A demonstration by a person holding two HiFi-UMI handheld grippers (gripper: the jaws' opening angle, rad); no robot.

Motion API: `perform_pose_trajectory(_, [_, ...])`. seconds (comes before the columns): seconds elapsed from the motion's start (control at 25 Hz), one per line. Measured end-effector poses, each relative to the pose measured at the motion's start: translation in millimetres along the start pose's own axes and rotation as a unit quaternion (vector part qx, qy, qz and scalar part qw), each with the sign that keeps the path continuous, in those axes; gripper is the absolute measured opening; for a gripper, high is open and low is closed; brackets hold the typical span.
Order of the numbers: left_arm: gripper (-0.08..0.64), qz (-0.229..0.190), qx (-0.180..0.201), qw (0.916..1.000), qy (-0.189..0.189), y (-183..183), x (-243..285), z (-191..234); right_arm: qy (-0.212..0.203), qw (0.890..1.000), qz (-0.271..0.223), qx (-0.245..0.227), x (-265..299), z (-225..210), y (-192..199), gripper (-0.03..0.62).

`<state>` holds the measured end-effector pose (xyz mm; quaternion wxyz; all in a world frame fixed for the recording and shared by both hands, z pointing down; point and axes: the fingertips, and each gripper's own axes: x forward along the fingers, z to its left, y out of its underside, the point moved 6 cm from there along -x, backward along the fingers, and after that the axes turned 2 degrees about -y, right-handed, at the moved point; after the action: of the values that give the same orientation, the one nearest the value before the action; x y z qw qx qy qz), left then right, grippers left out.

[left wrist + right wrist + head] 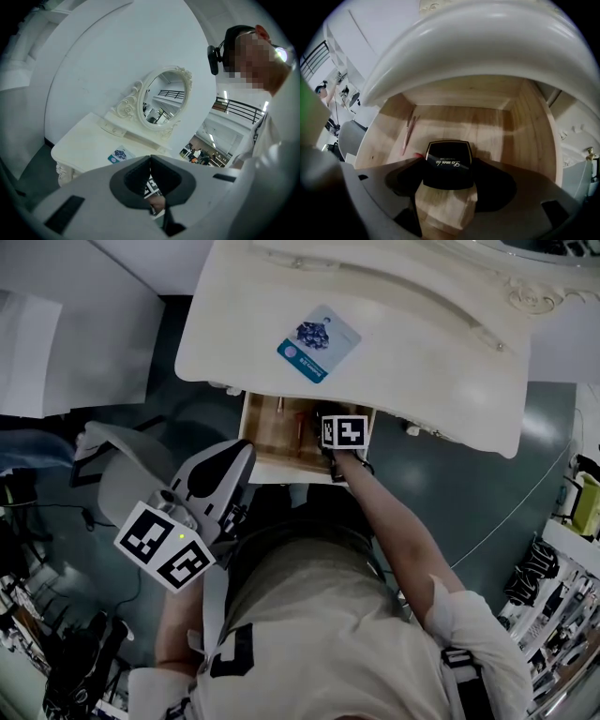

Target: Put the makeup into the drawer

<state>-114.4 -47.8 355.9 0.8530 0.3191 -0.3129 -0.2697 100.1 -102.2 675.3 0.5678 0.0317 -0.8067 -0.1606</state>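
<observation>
first, from the head view, a white tabletop (422,352) carries a blue card (319,343) near the middle of its front edge. under that edge a wooden drawer (267,442) stands pulled out. the right tool (328,432) reaches into the drawer on an outstretched arm, with its marker cube on top. the left tool (242,454) hangs near the person's chest, short of the drawer and well apart from the tabletop.

next, in the left gripper view, the left tool's jaws are pressed together with nothing between them. beyond them stand the tabletop, the blue card and an oval mirror (164,96) at the tabletop's back edge.

last, in the right gripper view, the right tool grips a black compact (447,159) with a jaw pressed to each side. the compact sits inside the drawer, near its front edge, above the wooden floor. a slim pink pencil (408,133) lies on the drawer floor along its left side.
</observation>
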Motion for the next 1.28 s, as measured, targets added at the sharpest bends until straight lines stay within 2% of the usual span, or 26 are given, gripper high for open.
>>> perform_pose_trajectory(0.2, [0.058, -0.003, 0.000, 1.0000, 0.000, 0.2, -4.4, 3.1, -0.004, 1.000, 0.002, 0.005, -0.7, 2.2, 0.4, 0.333])
perform_pose_trajectory(0.36, [0.058, -0.010, 0.002, 0.9999, 0.007, -1.6, -7.6, 4.5, -0.016, 1.000, -0.008, -0.010, -9.8, 7.7, -2.6, 0.333])
perform_pose_trajectory(0.6, [0.058, -0.030, 0.010, 0.9993, 0.022, -9.4, -19.3, 3.3, -0.060, 0.995, -0.076, -0.007, -61.5, 23.9, -11.4, 0.333])
perform_pose_trajectory(0.84, [0.058, -0.058, 0.027, 0.9974, 0.032, -21.4, -43.0, 3.8, -0.094, 0.984, -0.152, 0.019, -125.6, 38.8, -3.0, 0.333])
perform_pose_trajectory(0.96, [0.058, -0.070, 0.036, 0.9962, 0.036, -27.4, -56.4, 5.0, -0.112, 0.973, -0.196, 0.044, -154.9, 49.8, -0.1, 0.333])
perform_pose_trajectory(1.28, [0.058, -0.072, 0.052, 0.9938, 0.067, -29.8, -69.7, 2.8, -0.165, 0.948, -0.267, 0.050, -198.6, 84.7, -5.6, 0.333])
